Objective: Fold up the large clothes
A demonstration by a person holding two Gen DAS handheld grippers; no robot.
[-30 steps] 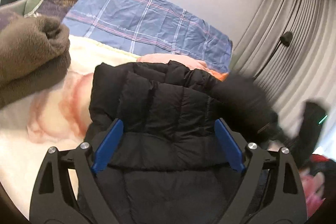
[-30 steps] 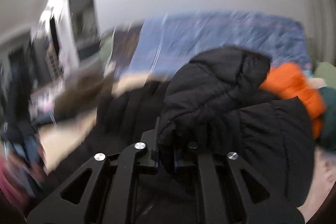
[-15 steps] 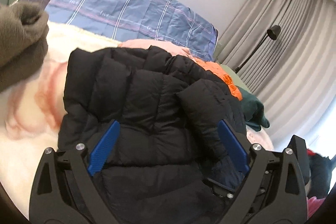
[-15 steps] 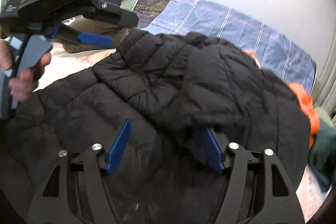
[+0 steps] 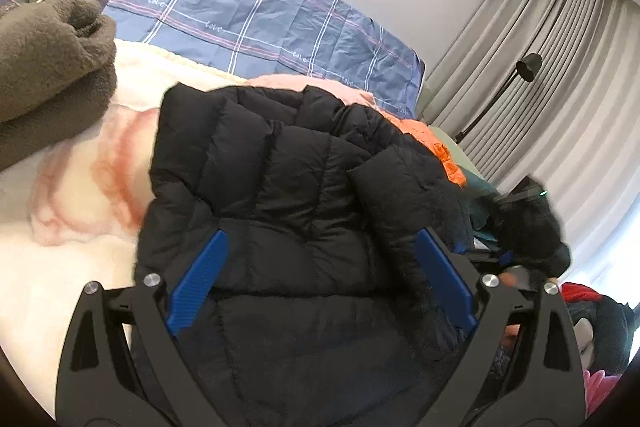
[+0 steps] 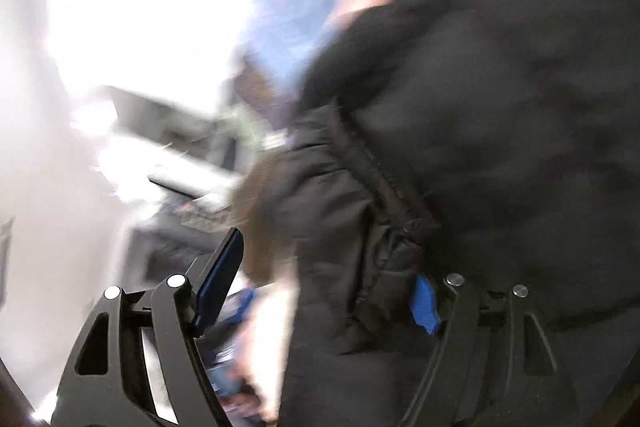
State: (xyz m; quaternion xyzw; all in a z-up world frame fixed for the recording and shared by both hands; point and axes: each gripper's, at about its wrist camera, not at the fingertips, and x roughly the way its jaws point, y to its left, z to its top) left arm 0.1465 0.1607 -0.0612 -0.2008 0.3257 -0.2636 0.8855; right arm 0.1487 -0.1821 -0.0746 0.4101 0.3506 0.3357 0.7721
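A black puffer jacket (image 5: 304,187) lies on the bed, one sleeve (image 5: 404,195) folded across its front. My left gripper (image 5: 320,279) hovers over the jacket's near part, open, its blue pads (image 5: 198,279) wide apart and pressing on nothing. In the left wrist view my right gripper (image 5: 524,223) is a blurred dark shape at the jacket's right edge. The right wrist view is blurred and rolled; the jacket (image 6: 500,107) fills its right side. The jaws of the right gripper (image 6: 322,291) are opening; a fold of jacket lies loose between them, not pinched.
A brown fleece blanket (image 5: 48,67) is piled at the left. A cream bed cover (image 5: 72,187) lies under the jacket, with a blue plaid pillow (image 5: 260,11) behind. Orange (image 5: 436,151) and pink (image 5: 288,83) garments lie beyond the jacket. A floor lamp (image 5: 528,63) and curtains (image 5: 580,87) stand at the right.
The right gripper carried the sleeve over the jacket, opened and let it go, then rolled and drew back to the jacket's right edge. The left gripper stayed open over the jacket.
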